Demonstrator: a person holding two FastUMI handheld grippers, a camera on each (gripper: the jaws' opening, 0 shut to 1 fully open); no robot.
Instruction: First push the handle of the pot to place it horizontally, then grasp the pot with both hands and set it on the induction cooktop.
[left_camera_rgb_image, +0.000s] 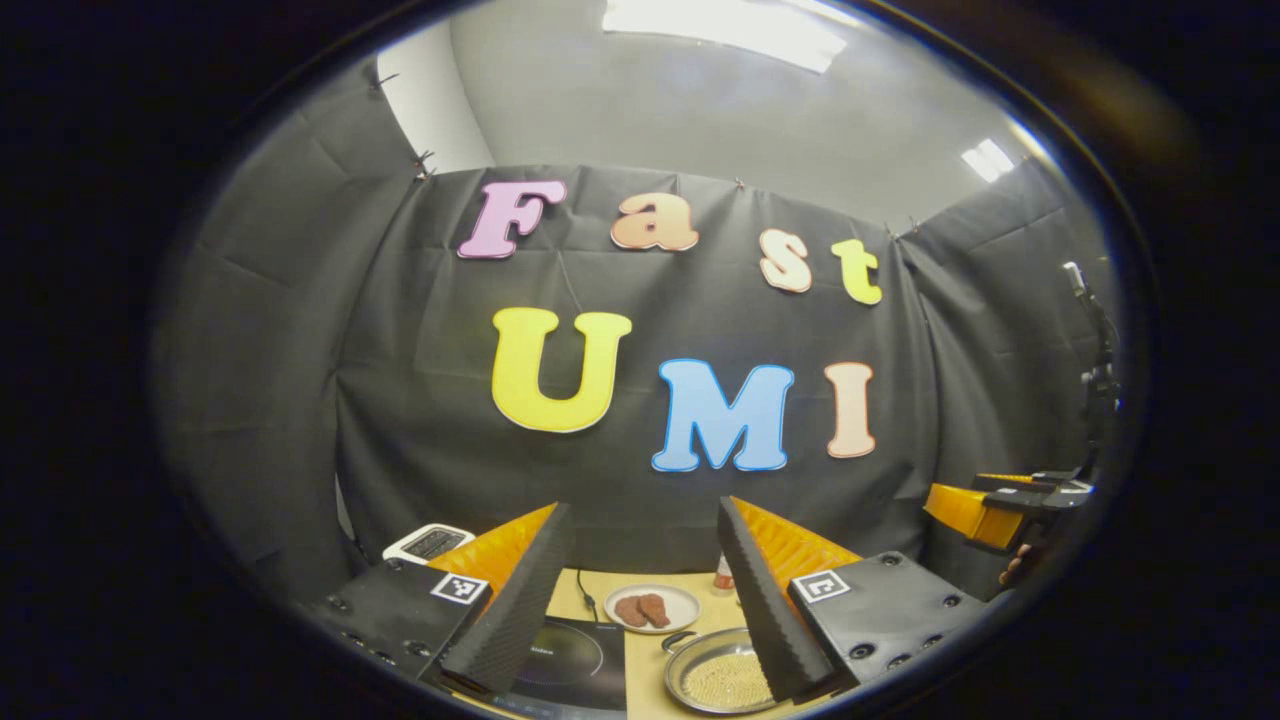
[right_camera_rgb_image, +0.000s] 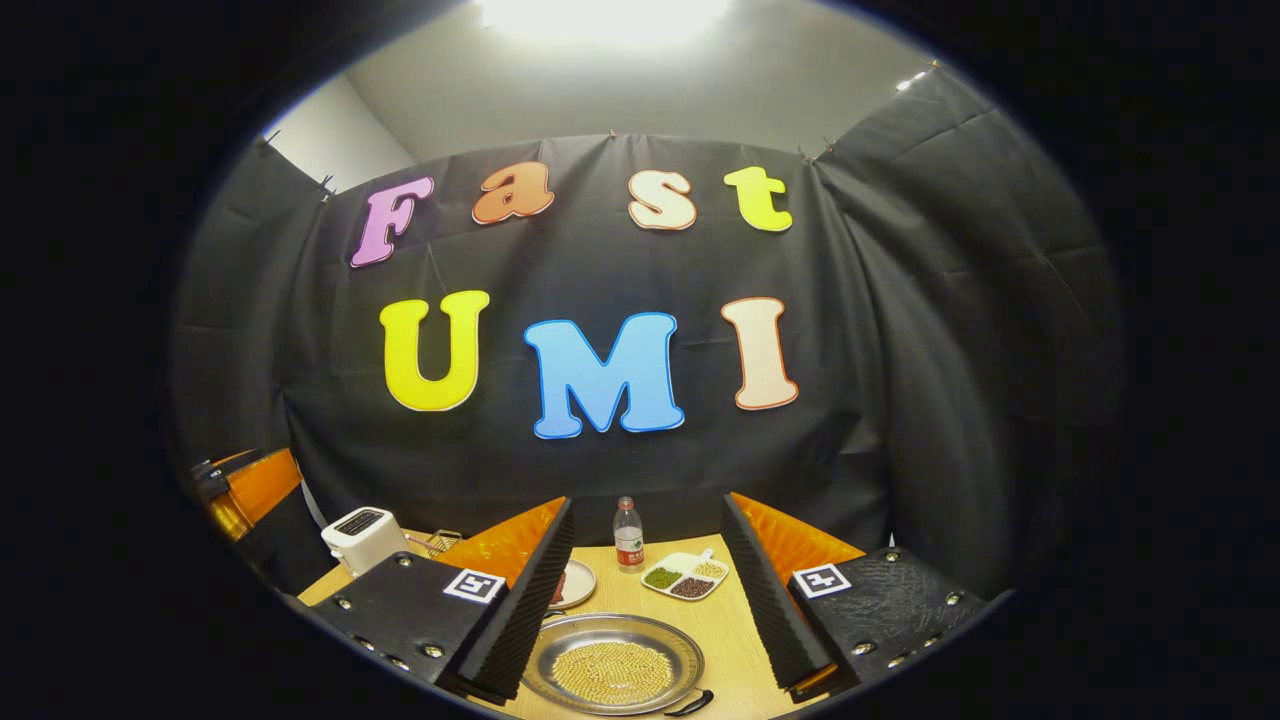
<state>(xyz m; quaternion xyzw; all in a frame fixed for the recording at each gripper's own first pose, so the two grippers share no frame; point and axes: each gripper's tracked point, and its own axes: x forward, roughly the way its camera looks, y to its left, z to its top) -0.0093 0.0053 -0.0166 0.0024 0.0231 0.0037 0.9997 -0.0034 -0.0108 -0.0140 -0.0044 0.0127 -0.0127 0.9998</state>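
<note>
Both claws hang spread and empty above the bench (right_camera_rgb_image: 725, 640); the pot (right_camera_rgb_image: 613, 663), a shallow steel pan holding pale grains, lies below and ahead, almost centred between the right claw (right_camera_rgb_image: 645, 620) fingers, and low and to the right under the left claw (left_camera_rgb_image: 640, 615). The right claw looks the nearer to the pot handle (right_camera_rgb_image: 690, 704), which sits at the near rim, toward that view's right. In the left gripper view the induction cooktop (left_camera_rgb_image: 575, 655) lies just left of the pot.
</note>
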